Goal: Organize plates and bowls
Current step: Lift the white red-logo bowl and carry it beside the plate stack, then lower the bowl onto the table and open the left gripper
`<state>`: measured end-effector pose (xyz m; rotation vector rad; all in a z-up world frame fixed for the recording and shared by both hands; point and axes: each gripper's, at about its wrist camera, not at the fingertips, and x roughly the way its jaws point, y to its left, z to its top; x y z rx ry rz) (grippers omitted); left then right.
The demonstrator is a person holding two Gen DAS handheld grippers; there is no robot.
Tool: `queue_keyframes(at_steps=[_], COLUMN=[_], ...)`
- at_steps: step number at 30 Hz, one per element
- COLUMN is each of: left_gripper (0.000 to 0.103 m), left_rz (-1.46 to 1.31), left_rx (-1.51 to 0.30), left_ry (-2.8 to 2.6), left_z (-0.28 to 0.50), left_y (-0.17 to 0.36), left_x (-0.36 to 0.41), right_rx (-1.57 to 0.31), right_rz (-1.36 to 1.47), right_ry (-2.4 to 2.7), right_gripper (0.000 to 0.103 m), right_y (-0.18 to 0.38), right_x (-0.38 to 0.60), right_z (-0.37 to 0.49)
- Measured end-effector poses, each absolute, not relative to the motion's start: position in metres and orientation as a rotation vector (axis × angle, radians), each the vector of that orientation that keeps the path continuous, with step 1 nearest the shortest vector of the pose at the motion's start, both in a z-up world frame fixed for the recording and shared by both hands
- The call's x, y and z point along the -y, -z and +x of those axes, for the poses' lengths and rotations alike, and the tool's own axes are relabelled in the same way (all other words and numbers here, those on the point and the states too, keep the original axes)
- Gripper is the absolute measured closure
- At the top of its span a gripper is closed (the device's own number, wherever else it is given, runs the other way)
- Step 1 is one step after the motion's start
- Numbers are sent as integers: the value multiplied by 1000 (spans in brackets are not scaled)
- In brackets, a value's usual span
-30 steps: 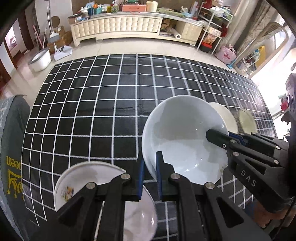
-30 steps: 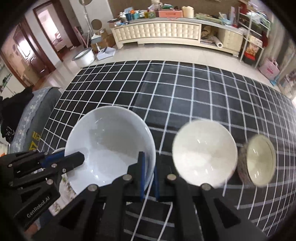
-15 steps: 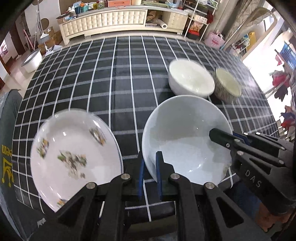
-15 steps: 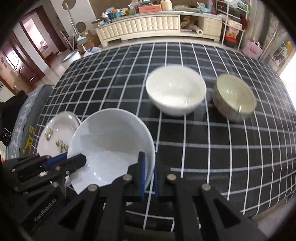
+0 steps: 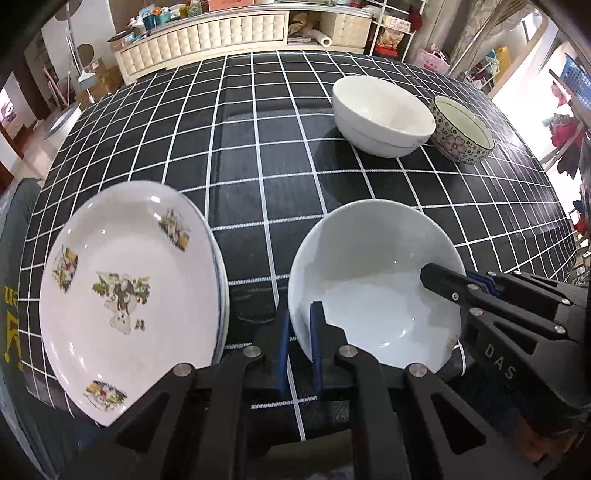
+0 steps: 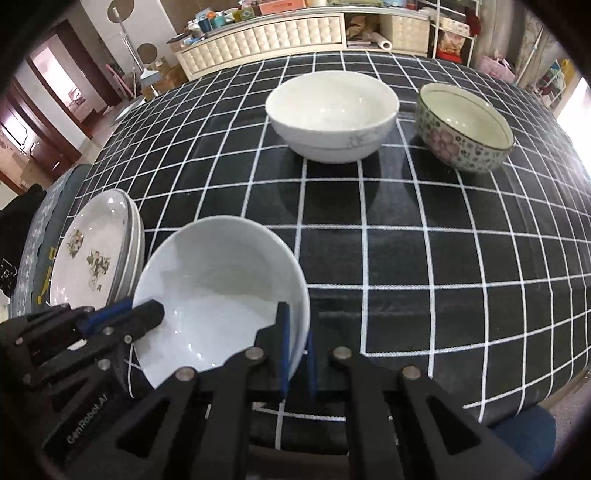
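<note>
Nearest, over the near edge of the table (image 5: 258,122) with its black, white-gridded tablecloth (image 6: 424,258): a plain white bowl (image 5: 373,284), gripped at two points of its rim. On its left side, left gripper (image 5: 300,345) clamped on the rim, one blue pad inside the bowl and one outside against the wall. On its right side, right gripper (image 6: 297,360) clamped the same way, inner finger lying down the inside wall, outer finger outside. Seen from the left wrist, right gripper's black fingertips (image 5: 439,278) reaching over the bowl's far-right rim; seen from the right wrist, left gripper's fingertips (image 6: 147,315) reaching over the left rim. Bowl tipped a little, hollow facing up and toward the cameras; whether its foot touches the cloth cannot be told.

Just beside the bowl, toward the near-left corner: a stack of white plates (image 5: 125,291), top one painted with small flower sprigs, a blue-lined rim of a lower plate showing at the right edge of the stack. Stack and bowl apart, a strip of cloth between them.

Farther back, toward the far-right part of the table: a white bowl with a thin grey line around its wall (image 6: 332,114), upright. Just right of it, a speckled bowl with a pink flower on its side (image 6: 465,125), upright, close beside but with a gap visible from the right wrist.

Beyond the table's far edge: a long cream tufted cabinet (image 5: 218,31) cluttered on top.
</note>
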<state>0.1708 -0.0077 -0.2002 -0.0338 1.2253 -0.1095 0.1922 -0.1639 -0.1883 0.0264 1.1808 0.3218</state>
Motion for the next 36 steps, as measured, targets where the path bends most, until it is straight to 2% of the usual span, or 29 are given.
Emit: queue_keyframes(at_steps=[22, 28, 33, 36], left_gripper=[95, 95, 95, 95], left_rz=[44, 49, 48, 55], left_rx=[-1226, -1201, -1200, -1200], left_ry=[96, 95, 93, 101], left_z=[183, 187, 188, 190], left_y=[187, 175, 175, 174], left_x=[7, 8, 9, 11], right_rx=[-1184, -1185, -1169, -1143], right_rz=[34, 34, -22, -40], right_ry=[-276, -278, -247, -237], right_gripper=[91, 79, 60, 58], right_y=[177, 176, 173, 168], right_x=[167, 172, 172, 172], right_z=[196, 198, 200, 200])
